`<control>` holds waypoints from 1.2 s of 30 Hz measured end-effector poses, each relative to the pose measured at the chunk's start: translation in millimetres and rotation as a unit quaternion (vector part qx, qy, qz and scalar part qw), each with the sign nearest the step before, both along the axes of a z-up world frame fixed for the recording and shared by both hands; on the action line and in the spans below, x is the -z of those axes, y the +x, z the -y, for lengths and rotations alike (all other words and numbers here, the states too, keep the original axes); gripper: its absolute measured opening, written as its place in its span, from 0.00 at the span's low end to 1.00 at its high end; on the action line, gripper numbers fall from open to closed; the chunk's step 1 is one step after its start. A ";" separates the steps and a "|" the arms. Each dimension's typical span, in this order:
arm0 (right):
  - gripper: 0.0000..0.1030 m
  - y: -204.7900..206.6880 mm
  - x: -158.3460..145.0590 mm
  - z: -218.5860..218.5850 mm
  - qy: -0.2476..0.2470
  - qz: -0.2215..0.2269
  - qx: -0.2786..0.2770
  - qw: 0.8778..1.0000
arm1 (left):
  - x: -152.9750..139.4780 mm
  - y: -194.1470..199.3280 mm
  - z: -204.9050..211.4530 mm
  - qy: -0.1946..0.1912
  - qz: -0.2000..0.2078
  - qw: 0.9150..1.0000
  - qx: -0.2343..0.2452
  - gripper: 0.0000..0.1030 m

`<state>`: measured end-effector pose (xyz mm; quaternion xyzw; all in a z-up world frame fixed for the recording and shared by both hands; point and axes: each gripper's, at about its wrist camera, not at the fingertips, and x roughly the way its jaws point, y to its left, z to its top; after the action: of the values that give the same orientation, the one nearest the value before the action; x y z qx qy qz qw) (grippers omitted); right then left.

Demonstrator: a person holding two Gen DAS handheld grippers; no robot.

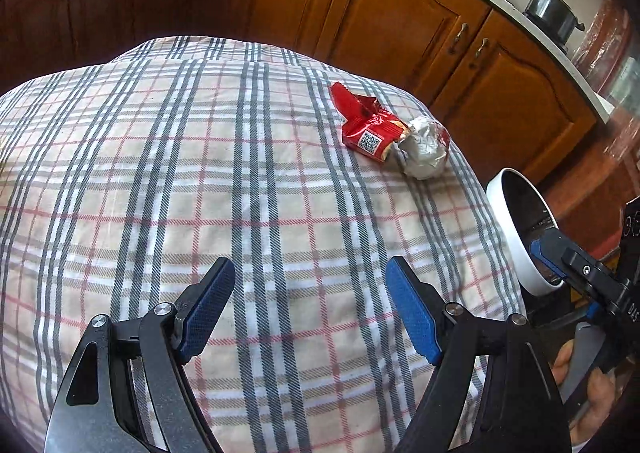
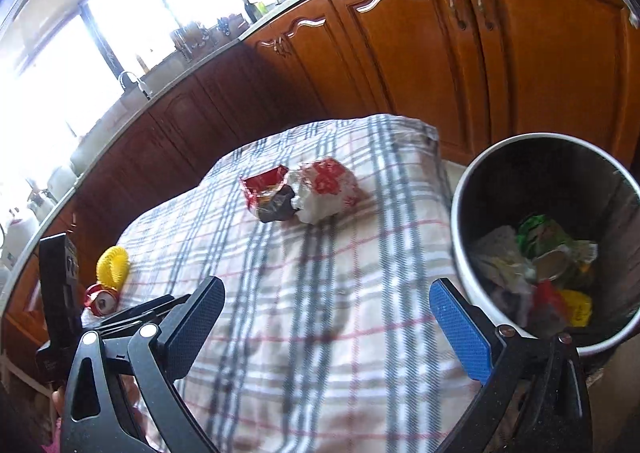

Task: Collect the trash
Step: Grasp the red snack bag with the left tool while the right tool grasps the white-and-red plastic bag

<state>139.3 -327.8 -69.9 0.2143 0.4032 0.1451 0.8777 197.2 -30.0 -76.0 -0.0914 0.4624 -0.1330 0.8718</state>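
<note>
A torn red snack wrapper (image 1: 370,125) lies on the checked tablecloth (image 1: 200,181) beside a crumpled white and silver wrapper (image 1: 424,151). Both also show in the right wrist view, the red wrapper (image 2: 266,189) and the crumpled one (image 2: 326,189). A white trash bin (image 2: 544,237) with several pieces of trash inside stands off the table's right edge; it also shows in the left wrist view (image 1: 516,237). My left gripper (image 1: 310,309) is open and empty above the cloth. My right gripper (image 2: 326,329) is open and empty, next to the bin.
A yellow round object (image 2: 113,261) and a red can (image 2: 102,299) lie at the table's left side. Wooden kitchen cabinets (image 1: 400,13) run behind the table, with a pot (image 1: 554,9) on the counter. A sink and window (image 2: 132,53) are at the far left.
</note>
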 end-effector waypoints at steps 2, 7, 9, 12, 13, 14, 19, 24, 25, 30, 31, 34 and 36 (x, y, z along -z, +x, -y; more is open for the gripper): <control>1.00 9.1 0.8 -4.0 0.004 -0.001 -0.010 1.000 | 1.8 6.7 2.6 -0.007 -0.004 1.000 0.001 0.77; 0.94 39.5 2.0 -9.0 -0.015 -0.002 -0.005 1.000 | -1.3 35.8 9.8 -0.028 -0.007 1.000 0.000 0.77; 0.88 52.5 6.4 -10.1 -0.013 -0.004 -0.012 1.000 | -3.7 51.1 12.4 -0.034 -0.008 0.999 -0.004 0.77; 0.73 72.4 16.8 -9.1 0.003 -0.018 -0.015 1.000 | -5.9 72.1 17.9 -0.041 -0.009 0.999 -0.005 0.77; 0.66 77.2 20.7 -9.5 0.010 -0.022 -0.016 1.000 | -6.3 79.4 20.1 -0.042 -0.009 0.999 -0.006 0.76; 0.64 83.0 24.8 -9.7 0.017 -0.026 -0.018 0.999 | -6.2 88.1 23.0 -0.042 -0.009 0.999 -0.005 0.76; 0.48 108.1 42.6 -13.0 0.053 -0.045 -0.020 0.997 | -0.3 118.9 29.0 -0.035 -0.011 0.999 -0.018 0.72; 0.29 110.3 46.6 -8.9 0.081 -0.039 -0.022 0.996 | 10.4 138.6 31.2 -0.053 -0.028 0.998 -0.015 0.52; 0.26 108.0 45.1 -7.7 0.083 -0.035 -0.022 0.996 | 10.8 140.1 32.2 -0.057 -0.027 0.998 -0.011 0.43; 0.01 93.6 38.5 1.4 0.094 -0.027 -0.014 0.995 | 5.9 132.9 38.2 -0.055 -0.016 0.998 0.006 0.01; 0.01 90.1 36.4 2.6 0.092 -0.023 -0.013 0.995 | 4.9 131.1 37.9 -0.052 -0.014 0.999 0.007 0.01; 0.01 79.6 31.6 2.9 0.085 -0.014 -0.019 0.996 | 0.8 115.5 33.3 -0.052 -0.005 0.999 0.011 0.01; 0.01 73.1 28.5 3.2 0.086 -0.010 -0.023 0.996 | -3.1 102.4 29.2 -0.051 0.002 0.999 0.016 0.01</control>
<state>212.4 -331.0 -98.4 0.2810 0.4028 0.1967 0.8486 299.6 -59.3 -72.9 -0.1282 0.4545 -0.1706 0.8648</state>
